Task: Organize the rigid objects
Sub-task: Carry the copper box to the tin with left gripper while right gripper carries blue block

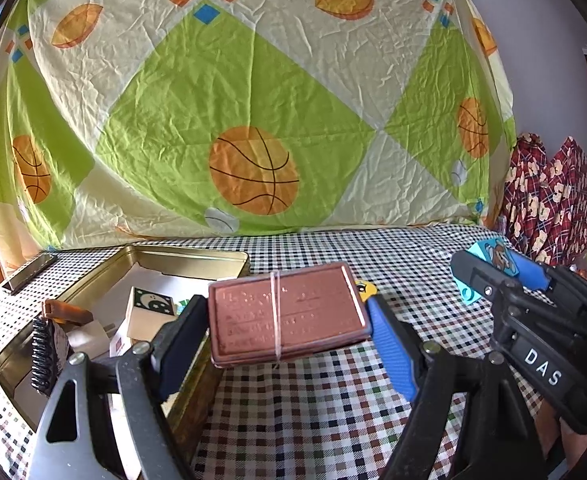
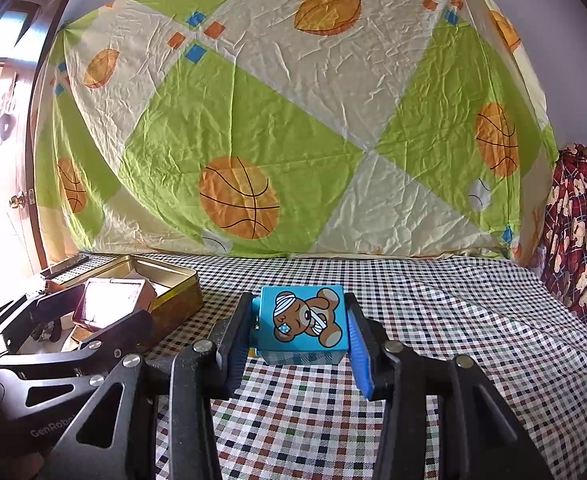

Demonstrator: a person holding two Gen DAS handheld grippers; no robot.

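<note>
My left gripper (image 1: 285, 320) is shut on a flat copper-brown case (image 1: 293, 308) with a rubber band around it, gripping its two short ends. It holds the case off the checked cloth, by the right rim of an open gold tin (image 1: 197, 258). The right wrist view shows the same case (image 2: 113, 300) at the tin (image 2: 177, 280). My right gripper (image 2: 301, 328) is shut on a blue cube with a bandaged bear (image 2: 305, 320), low over the cloth. In the left wrist view that cube (image 1: 489, 256) sits at the far right.
Inside the tin lie a white block with a moon picture (image 1: 151, 304), a black coiled comb (image 1: 41, 356) and a brown clip (image 1: 61, 312). A phone (image 1: 29, 272) lies behind the tin. A small yellow piece (image 1: 365, 289) peeks from behind the case. A basketball-print sheet hangs behind; red plaid cloth (image 2: 581, 232) is at the right.
</note>
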